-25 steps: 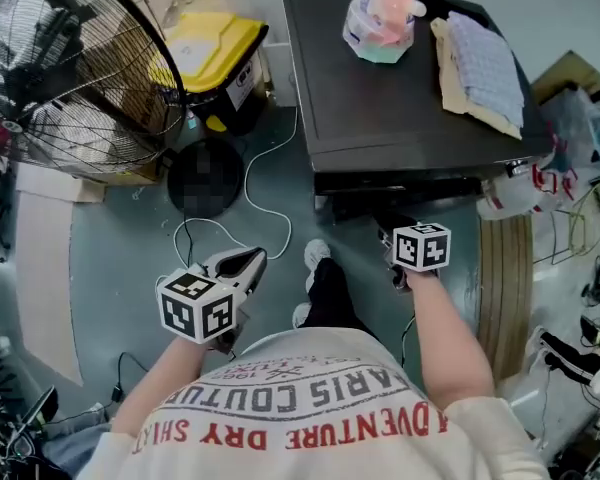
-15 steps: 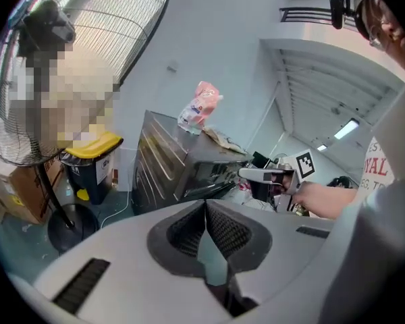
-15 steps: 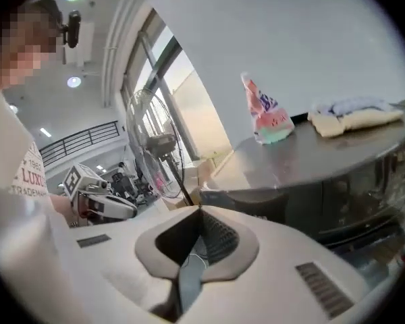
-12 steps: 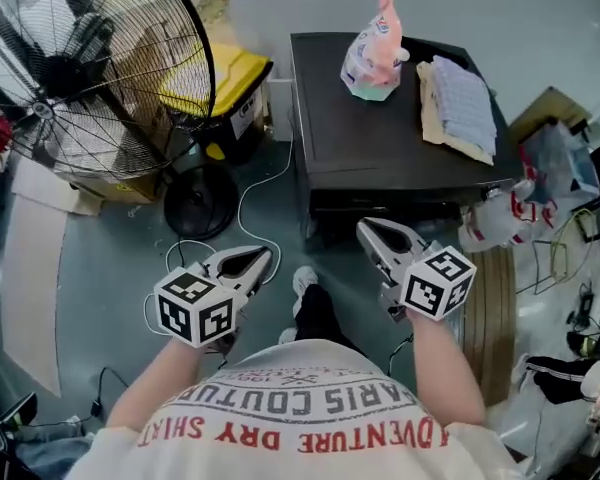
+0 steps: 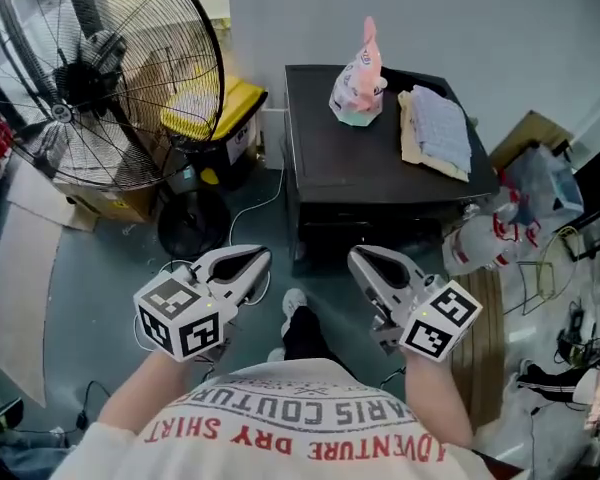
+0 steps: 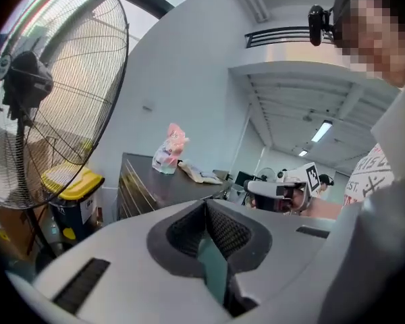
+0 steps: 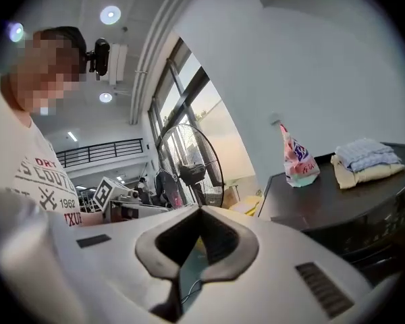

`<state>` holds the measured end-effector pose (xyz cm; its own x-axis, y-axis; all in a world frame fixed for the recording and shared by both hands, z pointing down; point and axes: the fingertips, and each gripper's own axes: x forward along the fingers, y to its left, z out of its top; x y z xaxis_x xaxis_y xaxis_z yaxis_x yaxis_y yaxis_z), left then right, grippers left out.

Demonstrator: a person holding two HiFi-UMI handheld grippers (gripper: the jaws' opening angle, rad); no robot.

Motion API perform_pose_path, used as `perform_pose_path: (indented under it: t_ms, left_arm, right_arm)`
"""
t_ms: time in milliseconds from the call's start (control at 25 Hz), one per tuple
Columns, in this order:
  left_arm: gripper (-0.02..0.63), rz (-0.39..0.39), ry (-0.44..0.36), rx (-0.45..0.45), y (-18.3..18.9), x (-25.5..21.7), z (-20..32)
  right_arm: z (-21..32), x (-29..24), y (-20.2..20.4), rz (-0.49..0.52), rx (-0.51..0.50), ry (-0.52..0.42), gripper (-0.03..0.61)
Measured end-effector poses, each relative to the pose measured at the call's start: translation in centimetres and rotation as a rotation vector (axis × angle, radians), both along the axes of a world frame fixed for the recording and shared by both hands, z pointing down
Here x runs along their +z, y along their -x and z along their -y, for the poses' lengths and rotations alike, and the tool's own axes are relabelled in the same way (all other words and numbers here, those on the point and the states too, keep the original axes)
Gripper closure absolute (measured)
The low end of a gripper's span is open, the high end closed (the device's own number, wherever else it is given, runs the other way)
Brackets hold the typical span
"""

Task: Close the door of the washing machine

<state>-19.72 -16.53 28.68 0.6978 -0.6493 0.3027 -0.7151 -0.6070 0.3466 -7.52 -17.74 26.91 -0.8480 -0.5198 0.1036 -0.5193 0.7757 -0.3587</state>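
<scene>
Now holding left gripper (image 5: 263, 259) and right gripper (image 5: 356, 257) side by side at six o'clock, jaws of each pressed together on nothing. Facing the washing machine (image 5: 370, 163) at twelve o'clock, well apart from both. Cannot make out its door. Bearing a bag (image 5: 357, 78) and folded cloths (image 5: 435, 133) on top.

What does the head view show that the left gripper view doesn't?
Only the head view shows the person's shoe, the white cable on the floor and the plastic bags beside the machine. Only the left gripper view shows ceiling lights and a high railing. Both show the fan, the yellow-lidded bin, the dark machine with the pink bag and folded cloths on top, and the right gripper.
</scene>
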Motion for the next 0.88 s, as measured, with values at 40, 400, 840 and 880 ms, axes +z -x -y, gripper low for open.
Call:
perform_pose_path:
  t_ms: [40,400,840,880]
  left_arm:
    - [0.584,-0.007,-0.014,0.001,-0.1,-0.6,-0.2]
    - [0.584,-0.016,-0.075,0.012,-0.8,-2.7,-1.6]
    - [0.584,-0.01,-0.07,-0.019,0.0,-3.0,-1.9]
    - [0.584,-0.009,-0.072,-0.022,0.1,-3.0,-1.9]
  right_arm:
    - [-0.4,-0.4,-0.1,-0.003,-0.003,-0.012,0.557]
    - [-1.5,-1.2,0.6,0.002,-0.02,-0.052,0.557]
    - [-1.9,-1.8,1.8,-0.022,-0.06,-0.049,0.557]
    - [-1.9,-1.8,1.8,-0.023,-0.062,-0.049,0.557]
